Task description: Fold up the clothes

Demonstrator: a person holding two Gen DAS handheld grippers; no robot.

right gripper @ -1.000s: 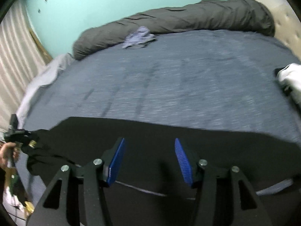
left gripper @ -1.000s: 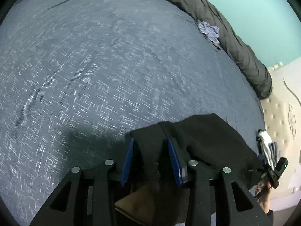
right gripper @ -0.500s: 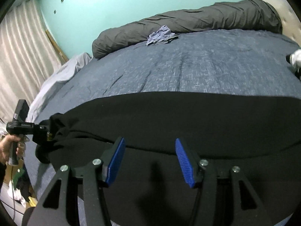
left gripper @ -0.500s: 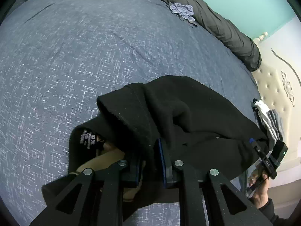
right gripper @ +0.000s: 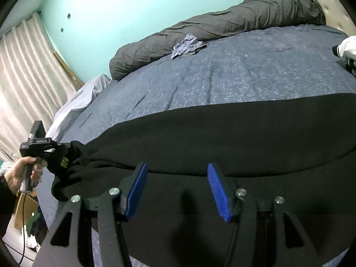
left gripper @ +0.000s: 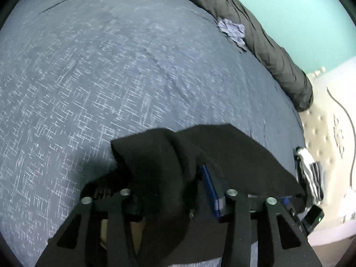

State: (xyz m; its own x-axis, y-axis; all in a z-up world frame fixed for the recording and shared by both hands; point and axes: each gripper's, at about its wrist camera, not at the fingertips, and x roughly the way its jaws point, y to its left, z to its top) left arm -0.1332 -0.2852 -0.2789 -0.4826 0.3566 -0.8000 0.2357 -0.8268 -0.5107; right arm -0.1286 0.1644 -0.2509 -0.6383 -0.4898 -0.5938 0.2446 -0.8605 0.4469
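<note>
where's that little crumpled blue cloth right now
The crumpled blue cloth lies at the far edge of the blue bedspread, against the rolled grey duvet; in the left wrist view it sits upper right.

My bed (right gripper: 255,77) wears a blue speckled cover, a rolled grey duvet (right gripper: 222,29) along its far edge. Behind stands a turquoise wall (right gripper: 133,4); pale curtains (right gripper: 26,66) hang left, a tufted headboard (left gripper: 320,129) right.

Black garment (right gripper: 222,133) spread across blue bed, bunched left

garment (right gripper: 222,133) on bed (right gripper: 244,77) front edge, duvet roll (right gripper: 222,26) behind, rag (right gripper: 187,45) btwn.
</note>
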